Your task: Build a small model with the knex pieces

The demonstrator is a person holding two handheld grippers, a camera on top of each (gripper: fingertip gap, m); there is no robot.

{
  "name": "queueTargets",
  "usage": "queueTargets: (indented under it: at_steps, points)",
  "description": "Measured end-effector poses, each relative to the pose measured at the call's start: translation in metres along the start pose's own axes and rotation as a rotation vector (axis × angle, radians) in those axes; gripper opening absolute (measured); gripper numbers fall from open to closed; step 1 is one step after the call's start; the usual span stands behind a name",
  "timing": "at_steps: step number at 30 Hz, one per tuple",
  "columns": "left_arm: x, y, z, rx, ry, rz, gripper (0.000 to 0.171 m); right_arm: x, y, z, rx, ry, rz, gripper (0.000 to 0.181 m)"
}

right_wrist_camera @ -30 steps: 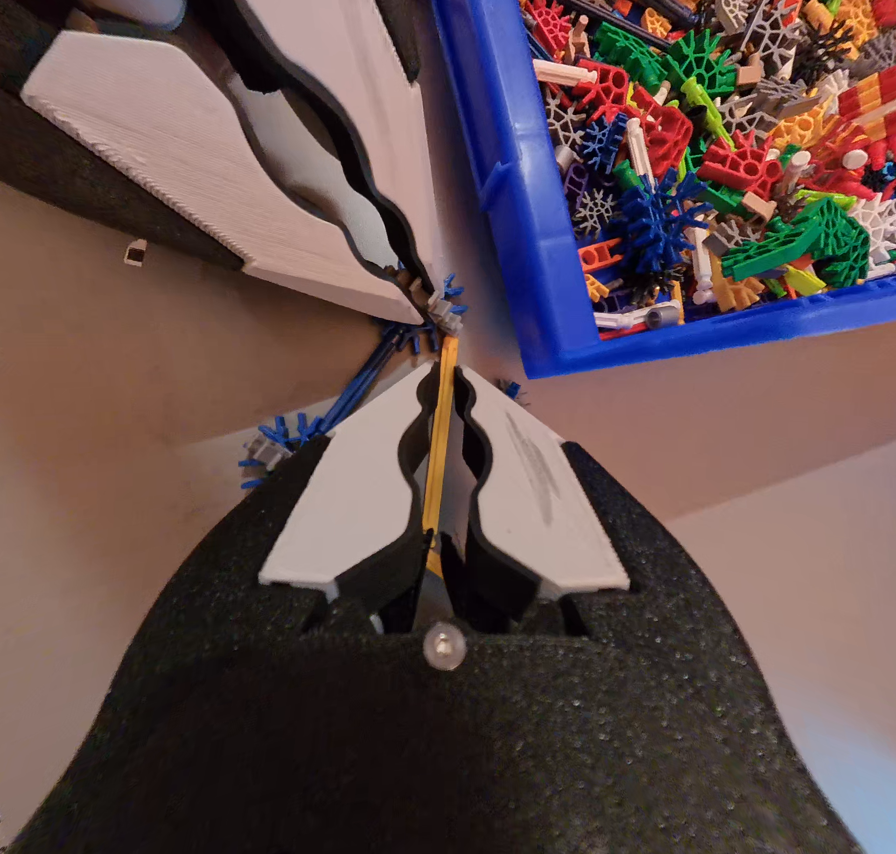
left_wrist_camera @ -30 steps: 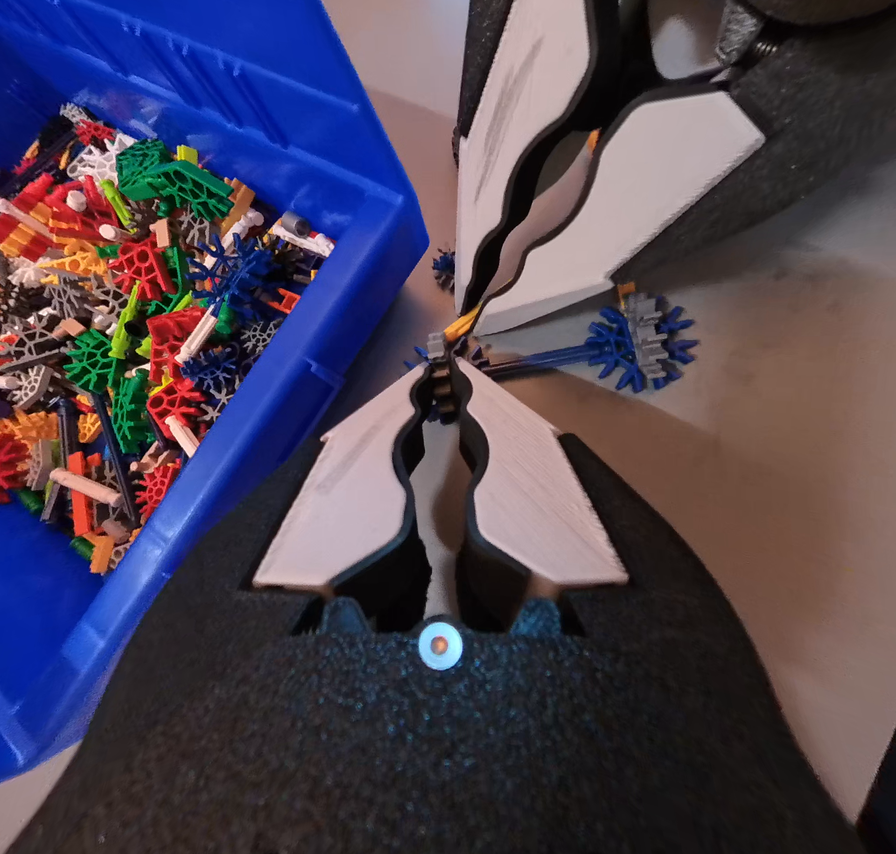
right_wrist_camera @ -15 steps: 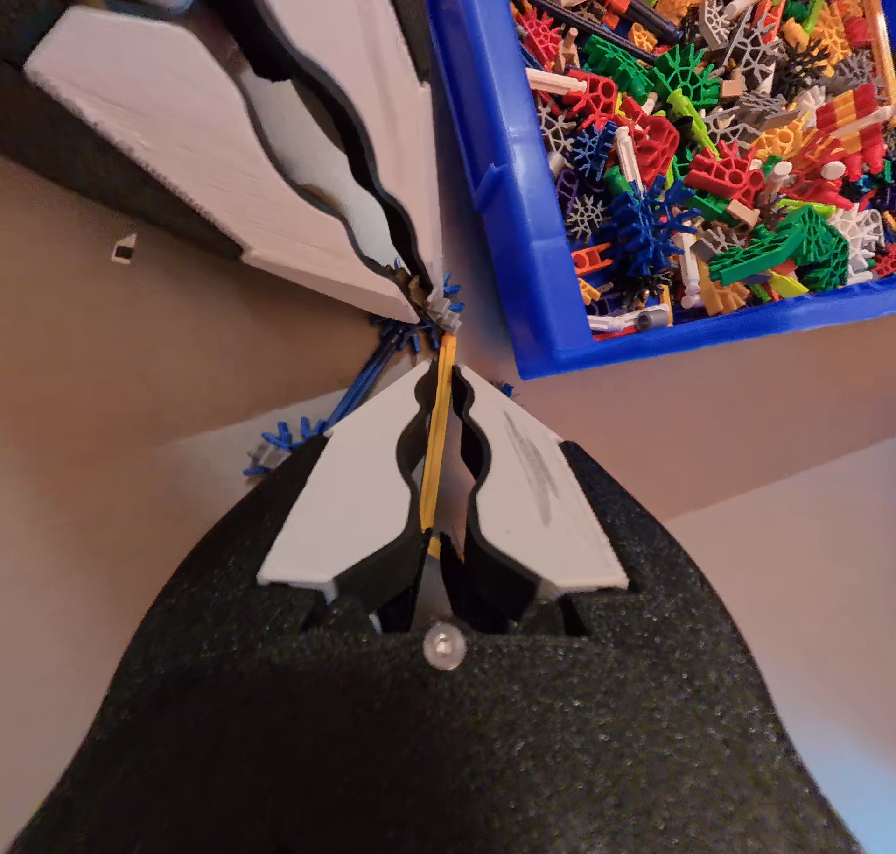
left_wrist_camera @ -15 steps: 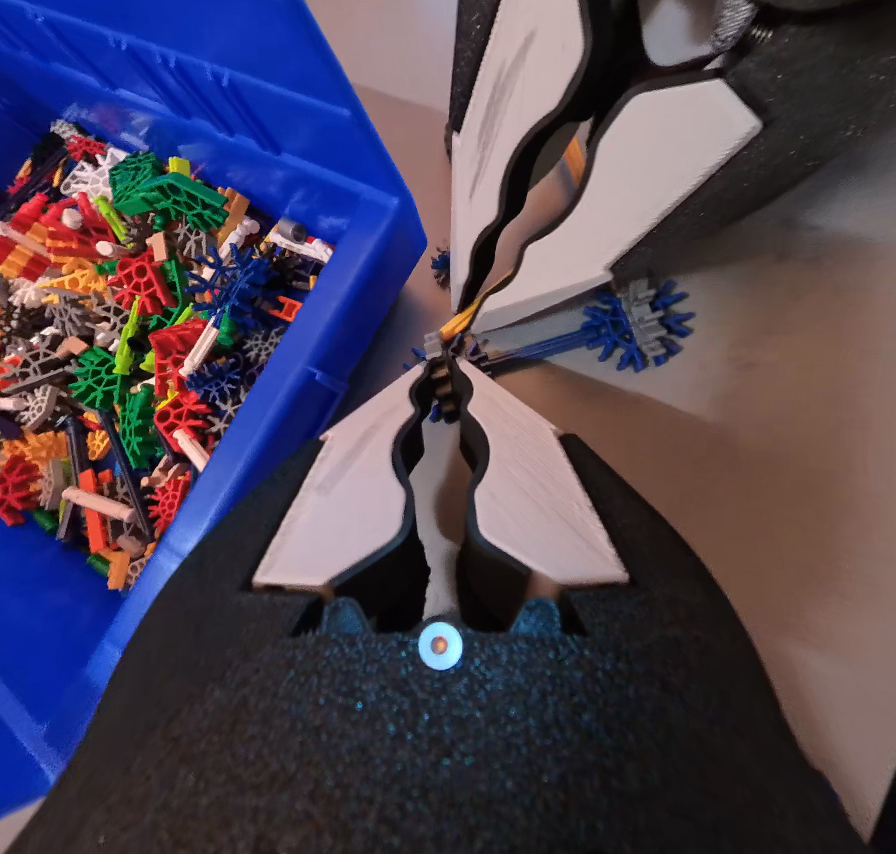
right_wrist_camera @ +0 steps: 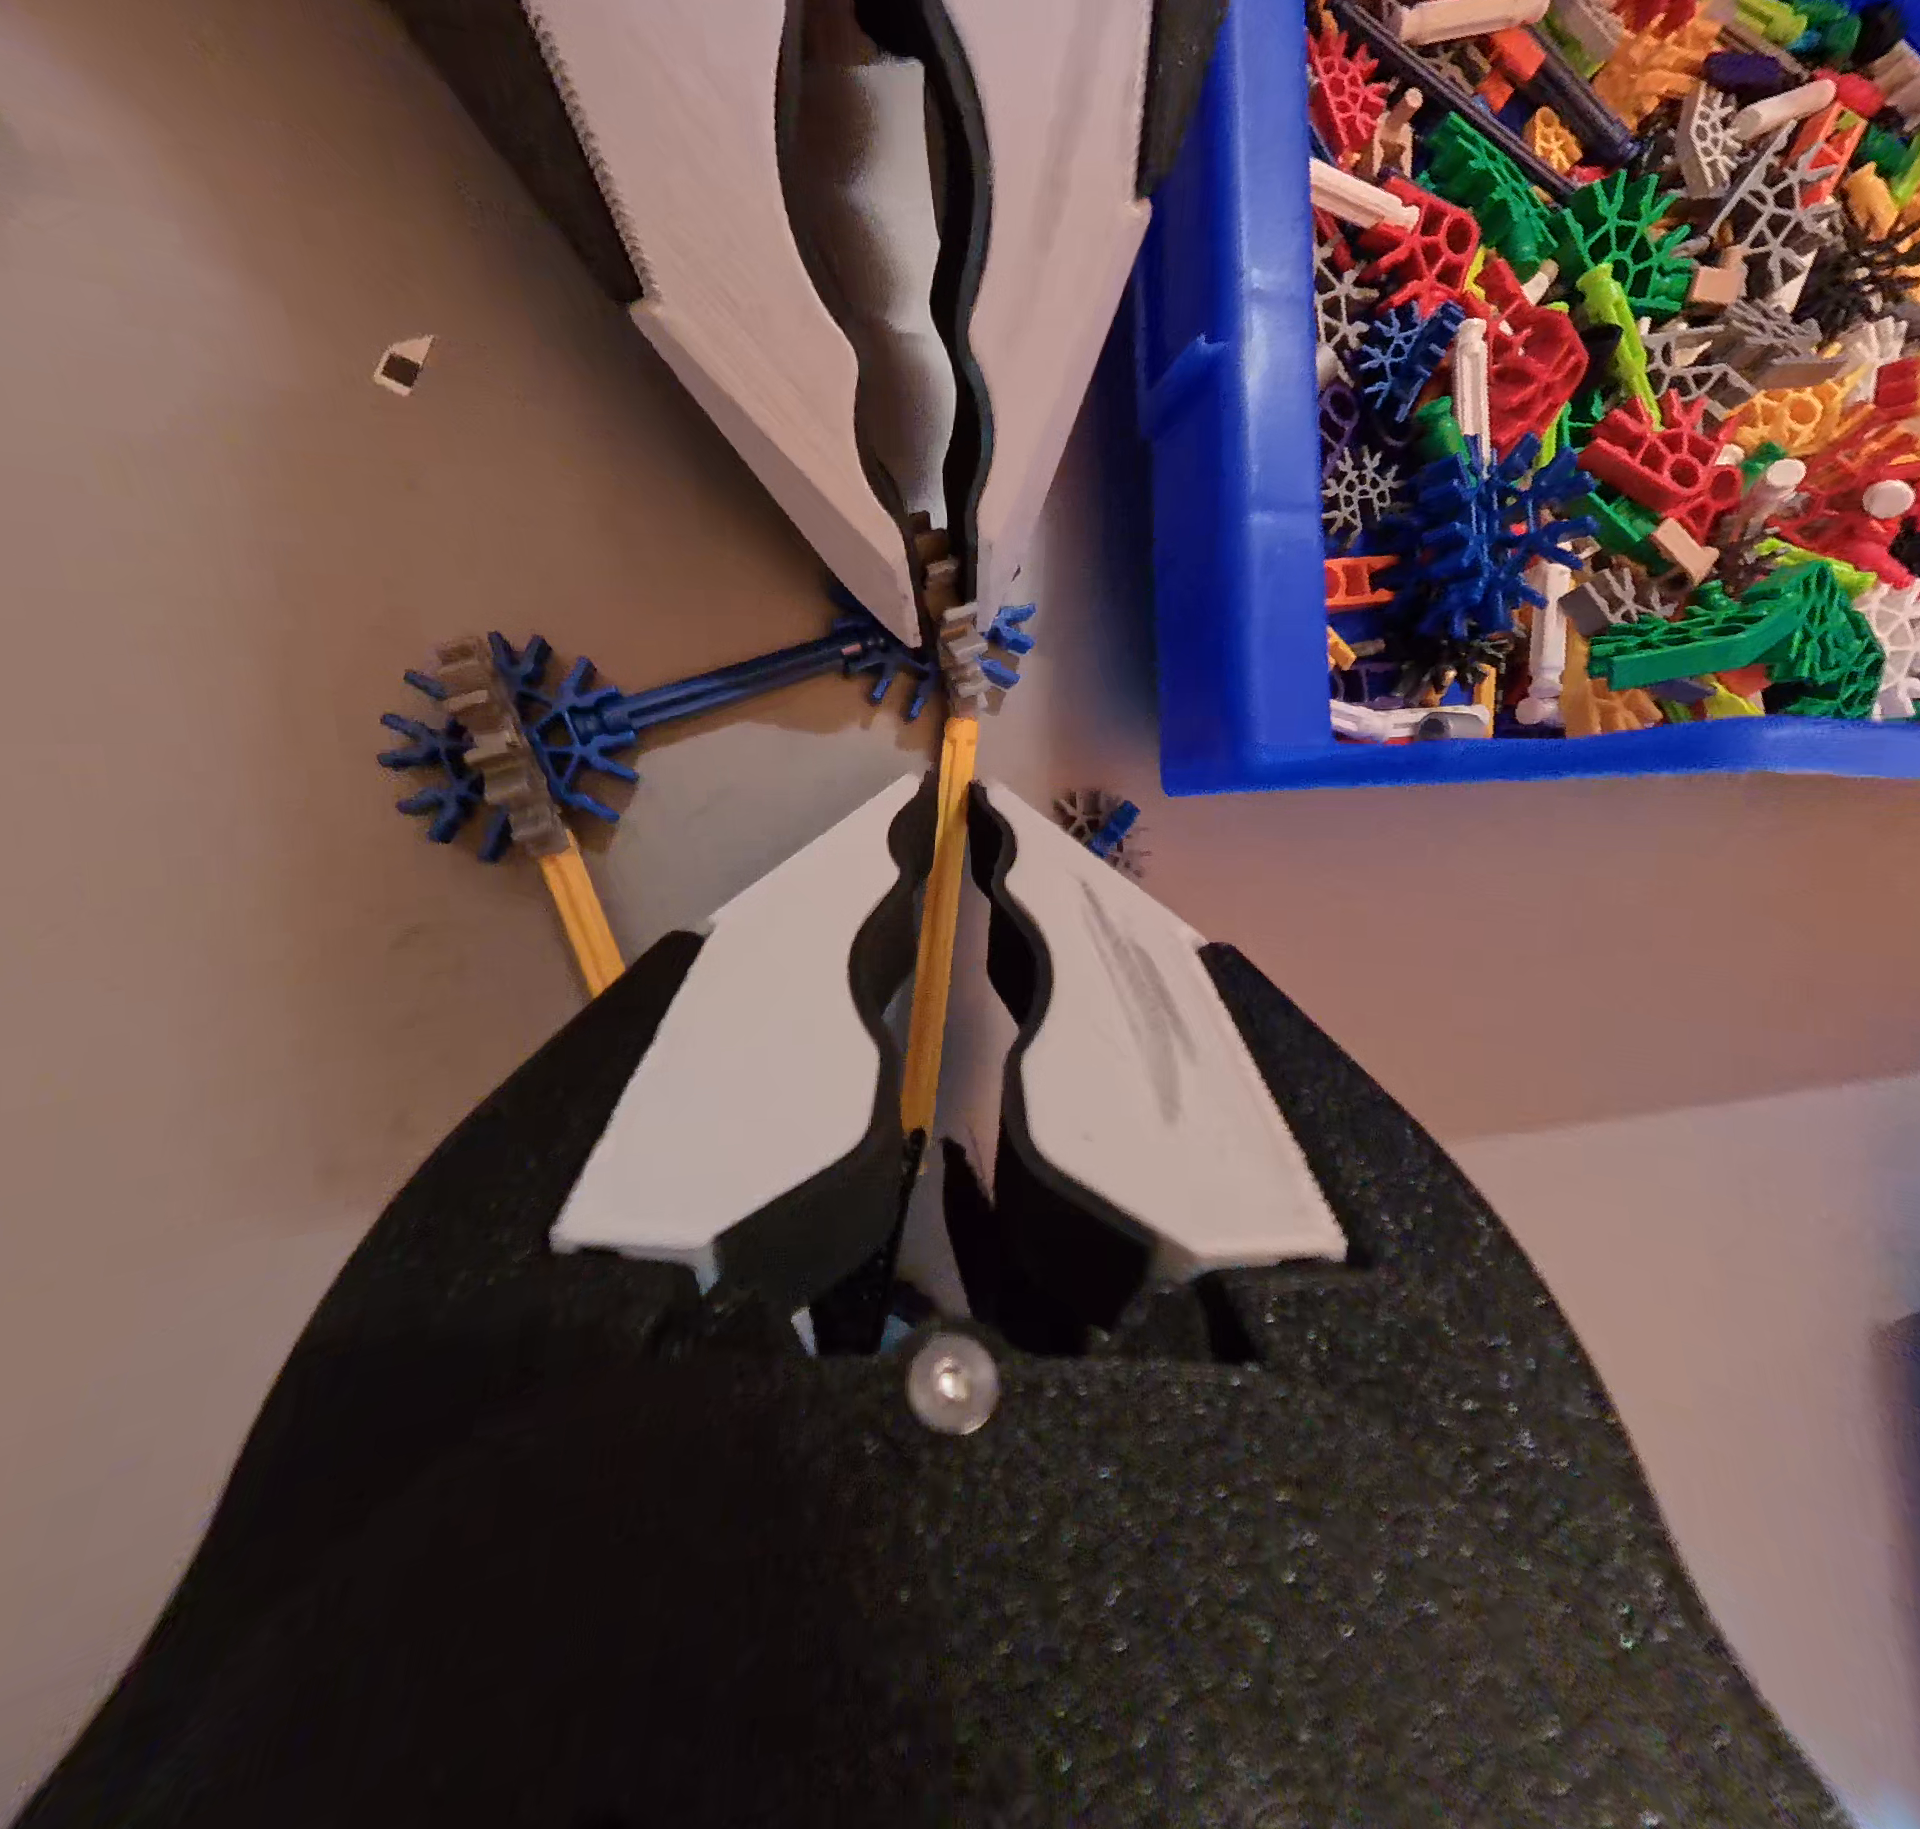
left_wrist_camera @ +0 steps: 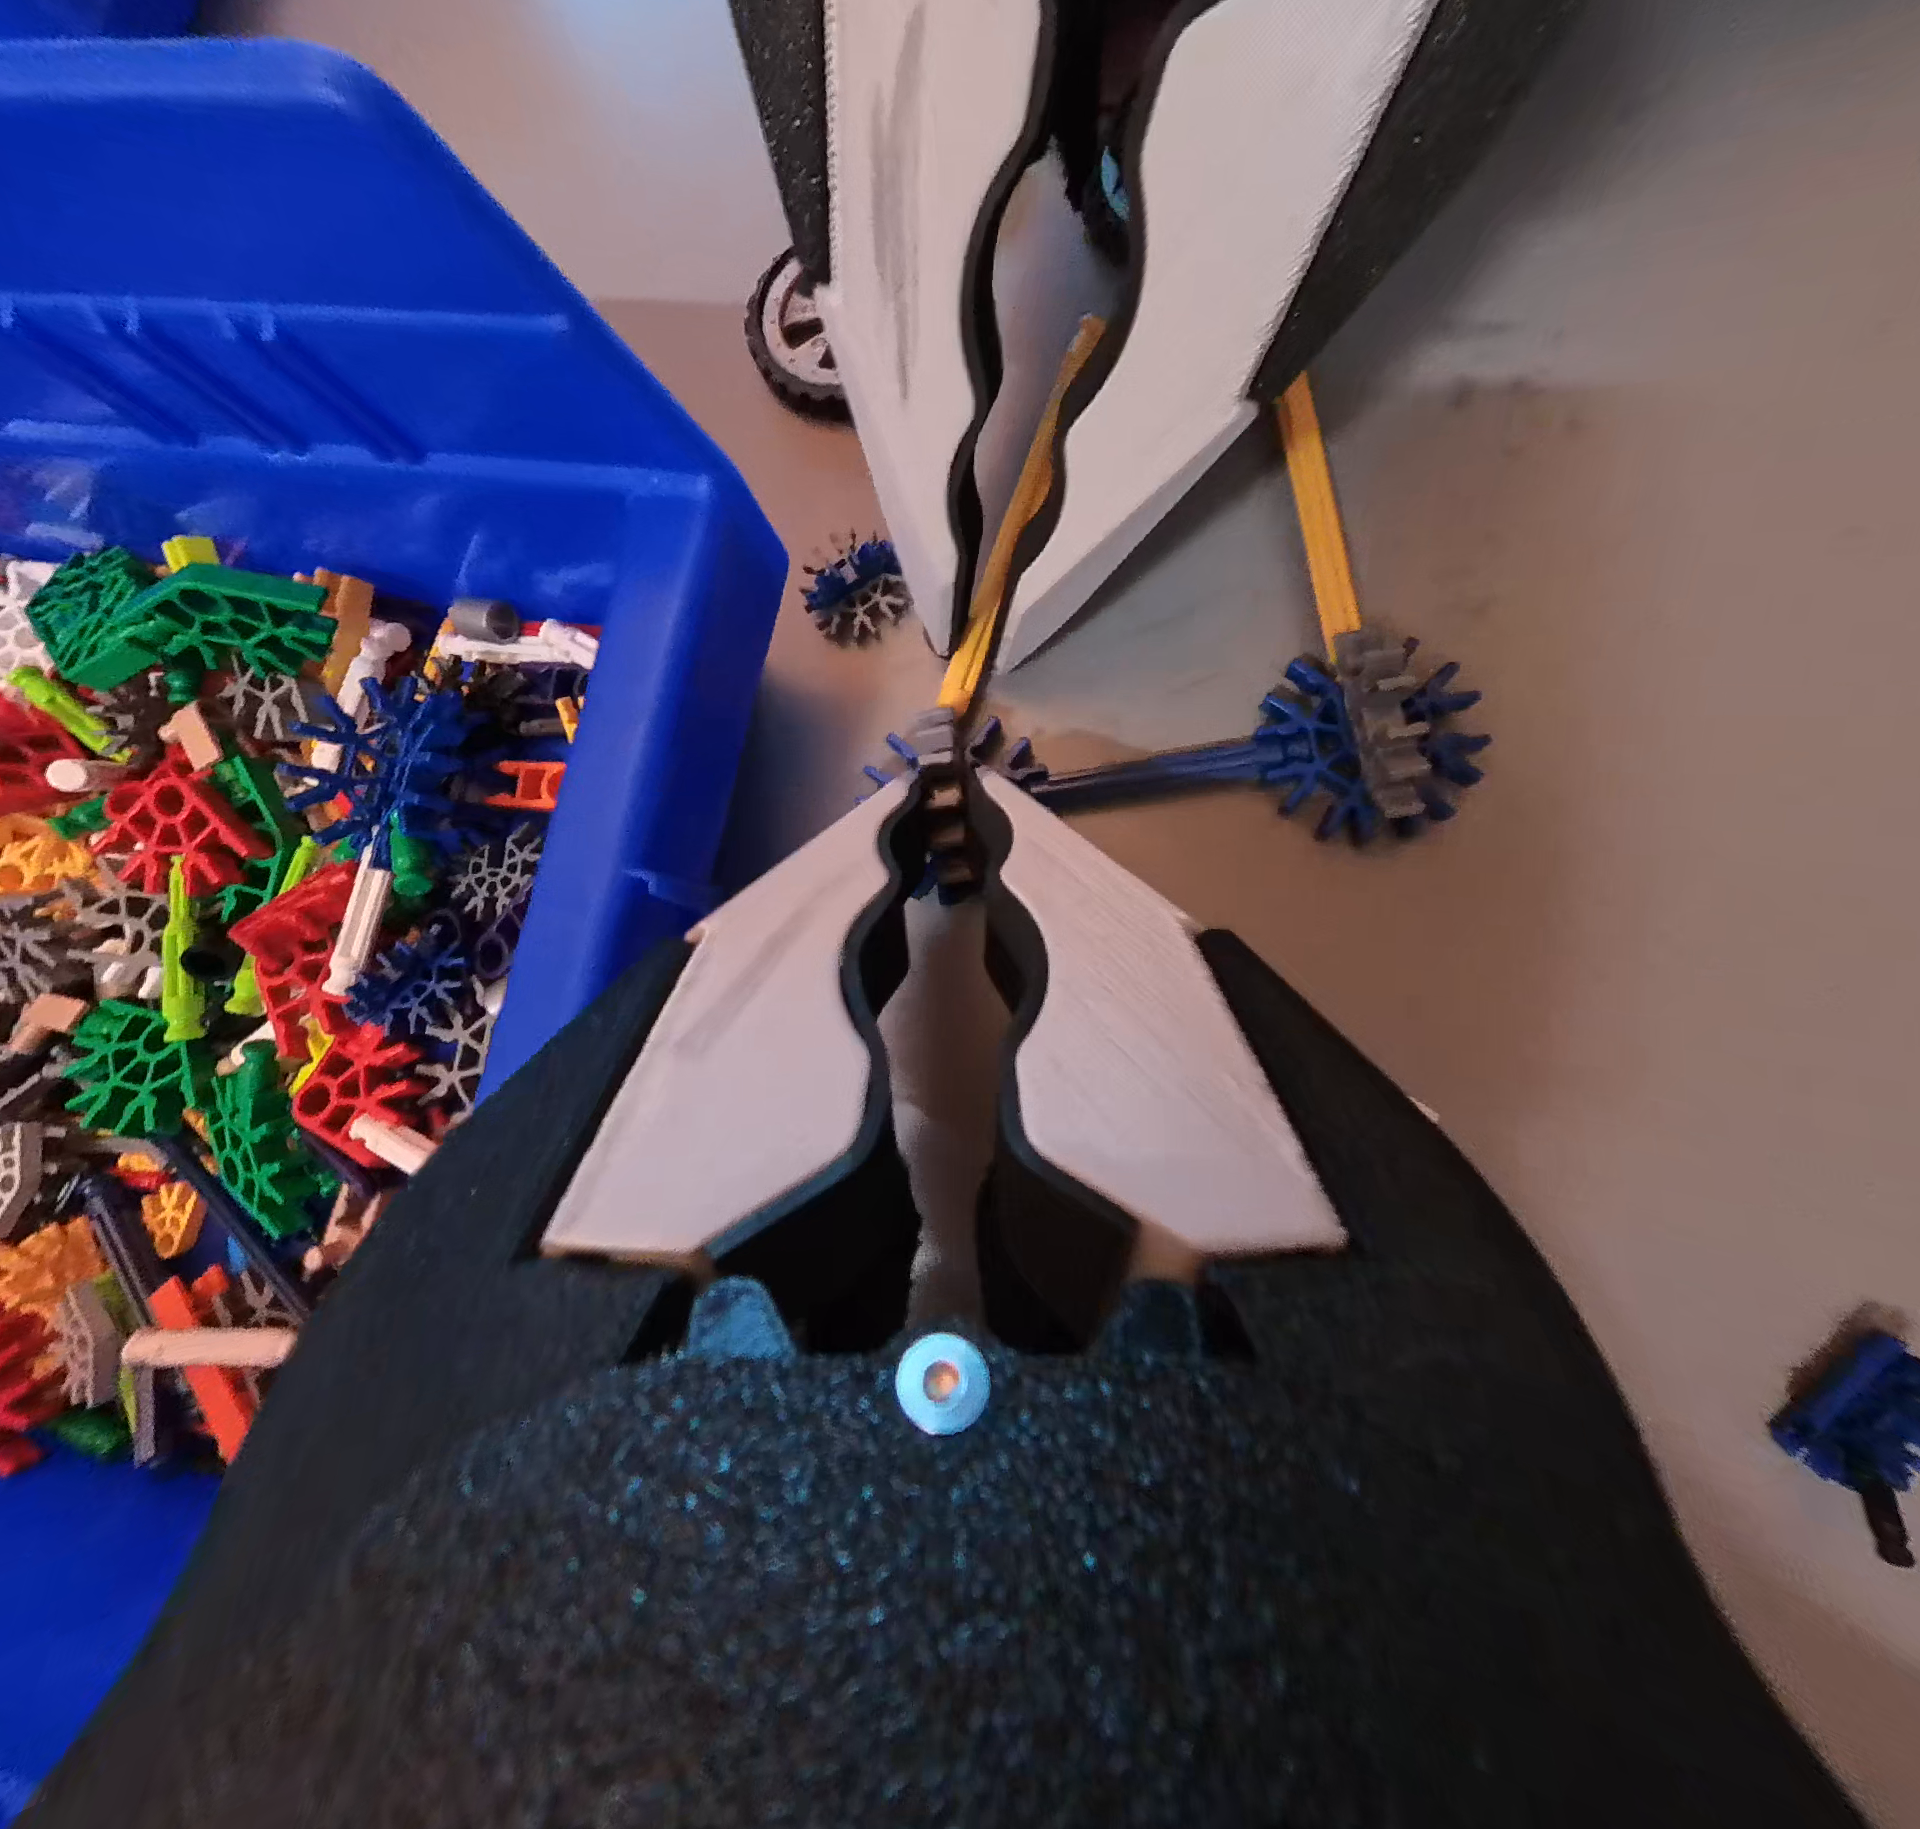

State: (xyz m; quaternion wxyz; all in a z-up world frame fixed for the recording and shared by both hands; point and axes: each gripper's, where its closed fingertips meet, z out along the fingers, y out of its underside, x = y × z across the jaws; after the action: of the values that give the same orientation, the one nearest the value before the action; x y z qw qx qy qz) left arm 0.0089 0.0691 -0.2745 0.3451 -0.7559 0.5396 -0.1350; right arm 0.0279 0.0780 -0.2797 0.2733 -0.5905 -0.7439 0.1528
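A small build lies on the tan table: a blue snowflake connector with a grey gear (left_wrist_camera: 940, 740), a blue rod (left_wrist_camera: 1143, 777) and a second blue connector with a grey gear (left_wrist_camera: 1371, 751) that bears a yellow rod (left_wrist_camera: 1314, 512). My left gripper (left_wrist_camera: 945, 792) is shut on the first grey gear and connector (right_wrist_camera: 961, 657). My right gripper (right_wrist_camera: 945, 792) is shut on another yellow rod (right_wrist_camera: 935, 948), whose tip meets that gear. The two grippers face each other tip to tip; the right gripper also shows in the left wrist view (left_wrist_camera: 977, 636), and the left gripper shows in the right wrist view (right_wrist_camera: 940, 595).
A blue bin (left_wrist_camera: 582, 532) full of mixed coloured construction pieces stands beside the grippers, seen also in the right wrist view (right_wrist_camera: 1226, 429). A small blue and white connector (left_wrist_camera: 857, 590), a black wheel (left_wrist_camera: 795, 345) and a blue piece (left_wrist_camera: 1849, 1426) lie on the table. Only a small space, under 4 cm, lies between the two pairs of fingers. The blue piece (left_wrist_camera: 1849, 1426) is about 15 centimetres from my left fingertips.
Both grippers have swung to face each other more squarely, still gripping. The build turned with them, so the second connector and its yellow rod show more fully.
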Motion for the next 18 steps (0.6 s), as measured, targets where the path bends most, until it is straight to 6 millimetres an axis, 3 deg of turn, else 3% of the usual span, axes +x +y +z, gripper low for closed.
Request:
queueTargets:
  at_steps: [8,18]
  points:
    - [0.0018,-0.0012,0.0005,0.018,0.08,0.025,0.004,0.0019,0.0015,0.0001,-0.01,0.042,-0.154,0.004]
    - [-0.0039,0.0039,-0.0031,0.006,0.062,0.021,0.005,0.0046,-0.0042,0.0045,0.003,0.083,-0.145,0.005]
